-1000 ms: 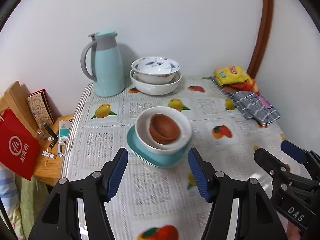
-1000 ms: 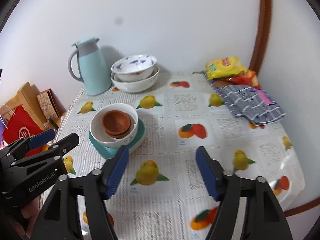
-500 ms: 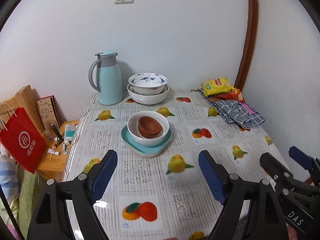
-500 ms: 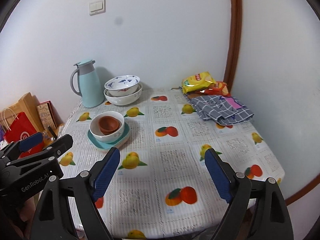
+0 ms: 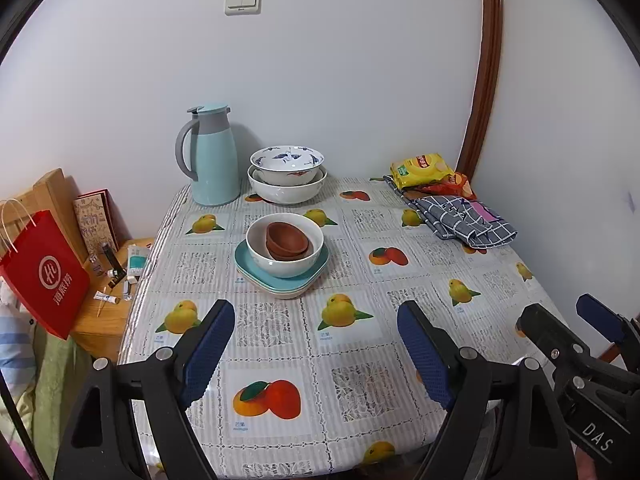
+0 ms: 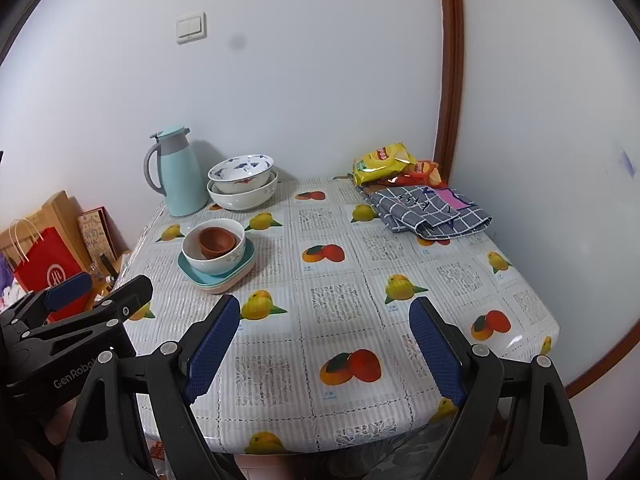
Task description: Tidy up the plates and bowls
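Both jaws hang released, yours to steer: left gripper (image 5: 316, 344) and right gripper (image 6: 324, 344) have just spread wide, nothing between them, hovering at the table's (image 5: 400, 392) near edge. Ahead, left of centre, sits the stack: brown bowls (image 5: 289, 240) in a white bowl (image 5: 285, 258) on teal plates (image 5: 280, 276), nearer your left. Behind it, at the far edge, two nested bowls (image 5: 286, 176) beside the jug (image 5: 212, 156). Path clear.

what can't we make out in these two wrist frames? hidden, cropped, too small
- Brown bowls: count unclear; the white bowl wall hides their lower parts in both views.
- Plates: exact number uncertain, only their edges show under the white bowl.
- Lower big bowl: inside hidden by the patterned bowl nested in it.
- Small items on the side stand: too small to identify.
- Right hand-held gripper: cut off at the left view's edge.
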